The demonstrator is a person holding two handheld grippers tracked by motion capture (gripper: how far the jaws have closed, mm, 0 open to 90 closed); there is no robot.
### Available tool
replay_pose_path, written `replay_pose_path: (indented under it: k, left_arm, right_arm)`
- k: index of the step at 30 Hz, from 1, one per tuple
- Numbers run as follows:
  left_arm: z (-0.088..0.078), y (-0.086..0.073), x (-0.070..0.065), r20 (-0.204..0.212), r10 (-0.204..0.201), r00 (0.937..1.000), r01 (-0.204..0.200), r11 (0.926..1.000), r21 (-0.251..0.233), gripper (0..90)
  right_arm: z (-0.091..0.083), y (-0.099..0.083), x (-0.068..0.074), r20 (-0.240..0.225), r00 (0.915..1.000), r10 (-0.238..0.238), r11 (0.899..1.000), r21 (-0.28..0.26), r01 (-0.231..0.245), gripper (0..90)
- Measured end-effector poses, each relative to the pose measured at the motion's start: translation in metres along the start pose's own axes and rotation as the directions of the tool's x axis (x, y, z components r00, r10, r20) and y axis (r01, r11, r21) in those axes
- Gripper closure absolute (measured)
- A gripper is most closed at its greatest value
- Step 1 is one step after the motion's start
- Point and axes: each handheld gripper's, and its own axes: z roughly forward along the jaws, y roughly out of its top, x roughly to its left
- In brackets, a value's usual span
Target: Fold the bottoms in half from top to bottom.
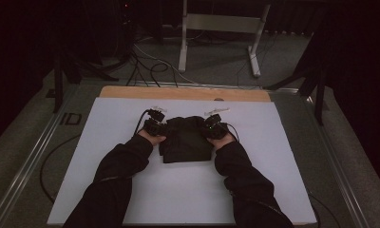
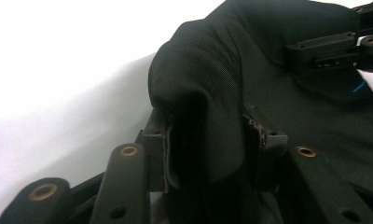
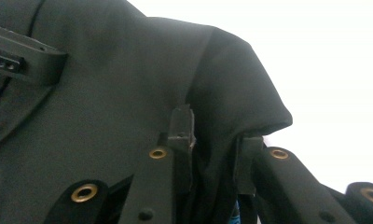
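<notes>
Black woven fabric, a folded dark garment (image 1: 185,138), lies in a thick bundle near the middle of the pale white rectangular sheet (image 1: 107,142) that covers the table, and everything else sits relative to that bundle. At its left edge the left gripper (image 1: 156,127) has a rolled fold of cloth (image 2: 198,107) between its jaws; the pads flank the fold but look slack on it, so I judge the hold loose, and the fold could slide out and let that side flop open. At the bundle's right edge the right gripper (image 1: 213,127) pinches a bunched corner of the same cloth (image 3: 231,102), jaws drawn close on it. If only that side holds, the garment could skew and the stack could unfold unevenly; the slick weave makes slipping likely. Under the bundle the sheet looks smooth and matte. Beyond the bundle a strip of light wooden board (image 1: 183,93) shows, then dark grey carpet with loose black cables (image 1: 145,64) and a white metal frame (image 1: 221,28) in a dim room.
</notes>
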Motion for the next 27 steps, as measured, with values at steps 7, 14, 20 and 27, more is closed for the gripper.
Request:
replay_pose_path:
  k: [7, 14, 20, 27]
  left_arm:
    - [0.0031, -0.0010, 0.0007, -0.031, 0.005, 0.9995, -0.004, 0.9998, 0.021, 48.8]
    - [0.0043, -0.0010, 0.0022, -0.053, -0.016, 0.9985, 0.018, 0.9990, 0.041, 35.7]
    - [0.0012, 0.0003, 0.0020, -0.046, -0.012, 0.9989, 0.014, 0.9990, 0.042, 26.6]
    - [-0.0014, 0.0004, -0.0003, -0.014, -0.001, 0.9999, 0.001, 0.9995, 0.032, 17.9]
  right_arm:
    - [0.0032, -0.0013, 0.0006, 0.011, 0.9999, -0.008, 1.000, 0.012, 0.008, 67.3]
    - [0.0030, -0.0030, -0.0038, 0.024, 0.9997, 0.001, 1.000, 0.022, -0.002, 49.2]
    - [0.0008, -0.0035, -0.0081, 0.020, 0.9996, 0.020, 1.000, 0.024, -0.020, 37.3]
    - [-0.0015, -0.0004, -0.0073, 0.007, 0.9995, 0.030, 0.999, 0.015, -0.030, 23.5]
